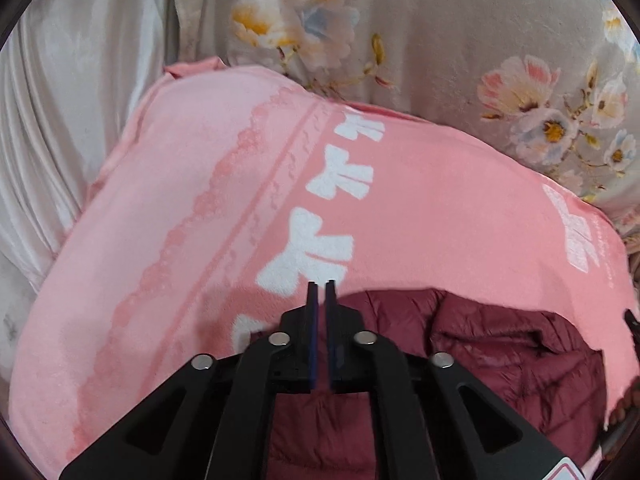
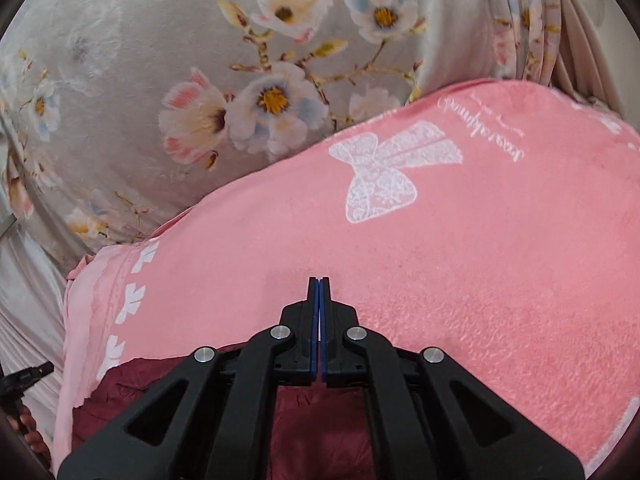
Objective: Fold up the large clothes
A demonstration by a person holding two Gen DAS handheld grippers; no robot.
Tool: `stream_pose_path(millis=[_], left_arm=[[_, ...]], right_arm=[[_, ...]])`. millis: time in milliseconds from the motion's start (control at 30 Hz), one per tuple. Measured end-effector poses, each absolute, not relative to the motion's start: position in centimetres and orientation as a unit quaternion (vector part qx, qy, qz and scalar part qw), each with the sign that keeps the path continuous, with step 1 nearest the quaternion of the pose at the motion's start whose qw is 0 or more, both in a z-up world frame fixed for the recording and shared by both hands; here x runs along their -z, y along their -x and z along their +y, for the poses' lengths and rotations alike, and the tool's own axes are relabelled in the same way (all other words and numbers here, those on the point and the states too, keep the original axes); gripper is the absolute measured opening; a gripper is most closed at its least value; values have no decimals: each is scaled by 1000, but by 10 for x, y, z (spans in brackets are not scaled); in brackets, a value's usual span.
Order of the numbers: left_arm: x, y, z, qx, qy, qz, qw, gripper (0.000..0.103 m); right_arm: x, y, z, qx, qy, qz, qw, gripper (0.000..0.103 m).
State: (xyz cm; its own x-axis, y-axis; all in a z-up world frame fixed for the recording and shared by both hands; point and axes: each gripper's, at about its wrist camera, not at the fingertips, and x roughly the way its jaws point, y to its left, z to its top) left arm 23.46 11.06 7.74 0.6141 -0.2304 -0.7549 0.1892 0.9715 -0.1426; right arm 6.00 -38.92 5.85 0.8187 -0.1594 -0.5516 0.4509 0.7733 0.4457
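Black and angular, the left gripper [image 1: 322,285] pointed steeply downward over the bedding, its two blue-lined fingers parted by only a thin slit with nothing between them. The right gripper [image 2: 319,280] sloped down more gently, its pads pressed flat together and likewise empty. Beneath both lay the maroon puffer jacket [image 1: 516,352], quilted and slightly glossy, bunched into soft ridges at the near edge of each view; it rested on the pink towel blanket [image 1: 420,216], directly under the gripper frames. That blanket was plush and napped, printed with white bows and a paler scalloped lace border along one side, and in the right wrist view it carried a large white lace bow and cursive lettering. Behind it spread a grey floral sheet [image 2: 120,80], smooth, with cream, pink and blue blossoms. Pale satiny fabric [image 1: 60,100] hung in folds at the left edge. At the far left of the right wrist view, what seemed to be fingertips [image 2: 32,432] showed below a dark piece of the other tool.
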Motion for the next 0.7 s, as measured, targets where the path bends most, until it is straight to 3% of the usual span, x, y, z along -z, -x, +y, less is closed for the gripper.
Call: stream_pose_path(millis=[33, 100, 133, 167, 200, 233, 267, 333, 400, 467, 533, 700], left_arm=[[-75, -232, 113, 131, 26, 434, 891, 13], [-63, -223, 118, 156, 28, 458, 875, 52], [-56, -219, 122, 162, 32, 464, 870, 75], [-47, -213, 127, 164, 38, 470, 867, 78], [-37, -211, 129, 157, 34, 484, 860, 78], [-28, -210, 130, 153, 34, 496, 854, 78], [-22, -211, 132, 150, 39, 502, 851, 78], [-6, -215, 135, 144, 60, 518, 841, 77], [0, -217, 134, 151, 83, 529, 831, 68], [-4, -216, 131, 148, 85, 526, 833, 30], [-20, -208, 128, 137, 65, 502, 852, 9], [-78, -182, 135, 162, 78, 423, 888, 4]], right_arm=[[-60, -55, -388, 159, -301, 244, 908, 0], [-65, -42, -381, 146, -299, 245, 911, 5], [-65, -36, -378, 141, -297, 250, 911, 17], [-62, -25, -373, 136, -295, 260, 910, 29], [-58, -20, -371, 135, -295, 266, 908, 59], [-53, -14, -370, 135, -297, 274, 905, 74], [-45, -8, -369, 137, -301, 284, 900, 75], [-29, -5, -367, 133, -306, 311, 890, 75], [-12, -9, -366, 133, -308, 343, 877, 73], [-4, -11, -363, 129, -300, 359, 875, 49], [-8, -9, -360, 141, -282, 359, 879, 8], [-57, 12, -354, 151, -262, 285, 910, 5]])
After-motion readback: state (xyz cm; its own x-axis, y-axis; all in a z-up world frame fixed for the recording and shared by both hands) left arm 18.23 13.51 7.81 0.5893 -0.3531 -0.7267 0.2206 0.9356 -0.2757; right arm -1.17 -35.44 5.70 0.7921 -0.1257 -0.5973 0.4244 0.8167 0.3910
